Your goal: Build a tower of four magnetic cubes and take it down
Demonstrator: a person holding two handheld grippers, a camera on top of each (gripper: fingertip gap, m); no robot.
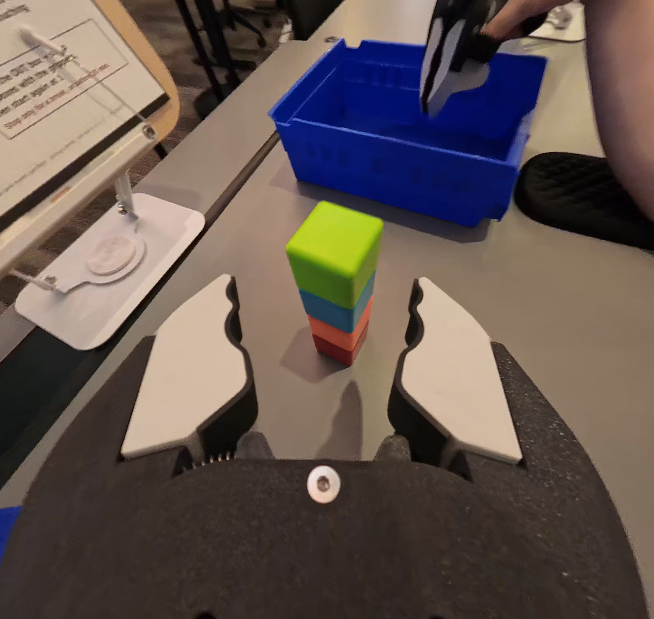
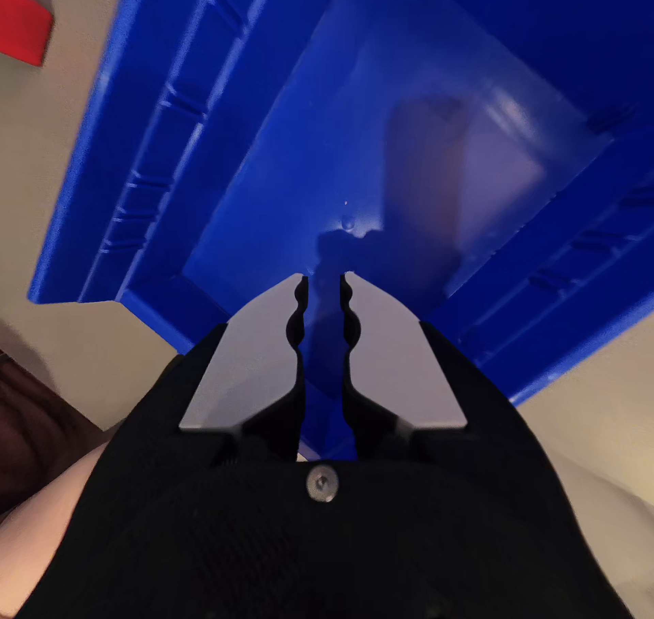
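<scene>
Left gripper [image 1: 323, 283] spread wide, nothing held, fingers flanking a 4-cube tower [image 1: 336, 283] without touching it. Stack on grey table [image 1: 495, 319], top to bottom: green cube [image 1: 334, 253], blue cube [image 1: 334, 313], orange cube [image 1: 338, 335], red cube [image 1: 334, 352]. Right gripper [image 2: 323, 276] nearly closed, narrow gap, empty, pointing down into blue plastic bin [image 2: 177, 142] just beyond the tower. Document stand [image 1: 70, 106] at left.

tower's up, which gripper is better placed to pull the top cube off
Left. The left gripper faces the tower, jaws open wide to either side of it, with the green cube on top. The right gripper hangs over the blue bin, jaws nearly closed and empty.
</scene>
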